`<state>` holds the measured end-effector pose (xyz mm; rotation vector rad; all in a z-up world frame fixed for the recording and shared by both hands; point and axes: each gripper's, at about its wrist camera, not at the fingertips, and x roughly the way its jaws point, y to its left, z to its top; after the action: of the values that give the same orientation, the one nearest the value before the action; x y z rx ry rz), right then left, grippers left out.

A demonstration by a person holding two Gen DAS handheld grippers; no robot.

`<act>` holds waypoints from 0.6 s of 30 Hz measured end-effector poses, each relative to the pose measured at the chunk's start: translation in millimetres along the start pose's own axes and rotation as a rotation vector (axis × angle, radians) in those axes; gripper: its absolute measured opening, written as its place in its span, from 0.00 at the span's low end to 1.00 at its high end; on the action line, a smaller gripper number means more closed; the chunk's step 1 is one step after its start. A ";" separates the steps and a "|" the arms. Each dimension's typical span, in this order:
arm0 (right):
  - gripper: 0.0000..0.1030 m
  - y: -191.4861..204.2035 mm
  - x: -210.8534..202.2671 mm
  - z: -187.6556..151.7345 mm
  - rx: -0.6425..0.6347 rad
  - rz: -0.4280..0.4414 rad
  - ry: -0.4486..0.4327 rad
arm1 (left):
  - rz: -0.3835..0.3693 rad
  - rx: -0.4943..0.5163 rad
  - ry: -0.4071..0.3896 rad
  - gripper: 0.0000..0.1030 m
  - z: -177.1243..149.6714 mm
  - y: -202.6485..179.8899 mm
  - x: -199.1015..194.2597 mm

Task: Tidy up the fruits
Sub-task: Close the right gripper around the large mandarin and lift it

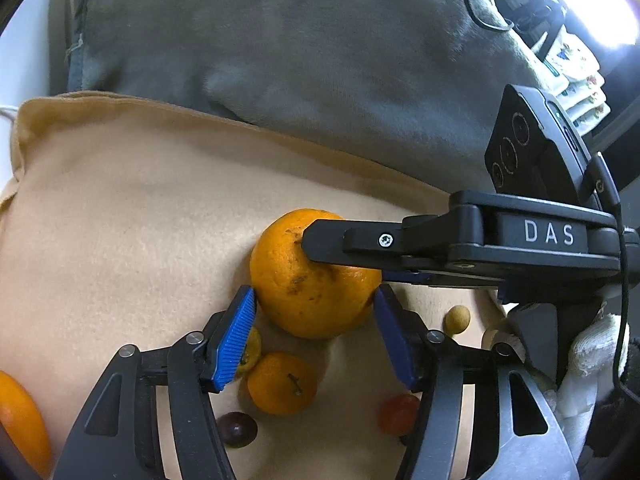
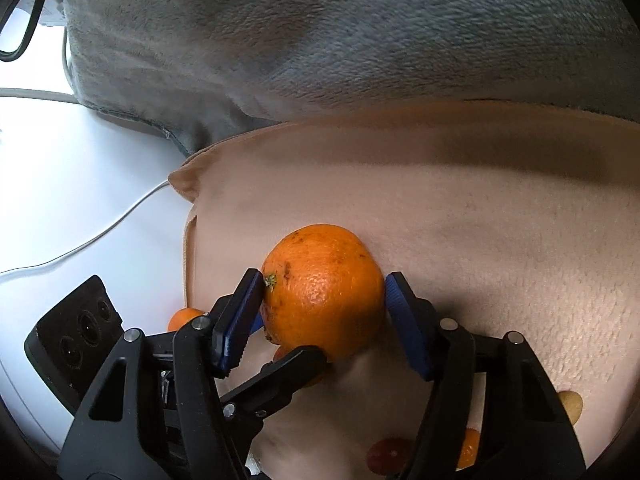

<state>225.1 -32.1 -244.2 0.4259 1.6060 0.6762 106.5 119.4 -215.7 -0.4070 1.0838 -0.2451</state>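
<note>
On the beige blanket (image 1: 120,220) the left wrist view shows 1 large orange (image 1: 312,280), 1 smaller mandarin (image 1: 282,384), 1 fruit half hidden behind a blue pad (image 1: 250,354), 1 orange cut off at the left edge (image 1: 20,424), 1 dark grape (image 1: 237,429), 1 red grape (image 1: 398,414) and 1 yellow-green grape (image 1: 457,319). 2 hand-held grippers (image 1: 316,304) are in view.

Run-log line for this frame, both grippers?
left gripper: jaws flank orange, contact unclear | right gripper: jaws pressed on same orange | orange: on beige cloth | small fruits: loose nearby
</note>
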 end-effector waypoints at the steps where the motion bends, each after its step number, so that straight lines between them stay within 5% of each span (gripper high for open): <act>1: 0.64 0.7 -0.6 -0.9 -0.001 -0.002 -0.001 | 0.002 0.004 0.001 0.59 -0.2 -0.8 -1.4; 18: 0.64 -12.9 -61.2 -29.9 0.042 0.008 -0.093 | 0.000 0.090 -0.017 0.59 -4.7 -61.9 -21.8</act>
<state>206.4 -85.7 -204.4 0.4884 1.5334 0.6213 92.8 71.2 -173.1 -0.3280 1.0518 -0.2888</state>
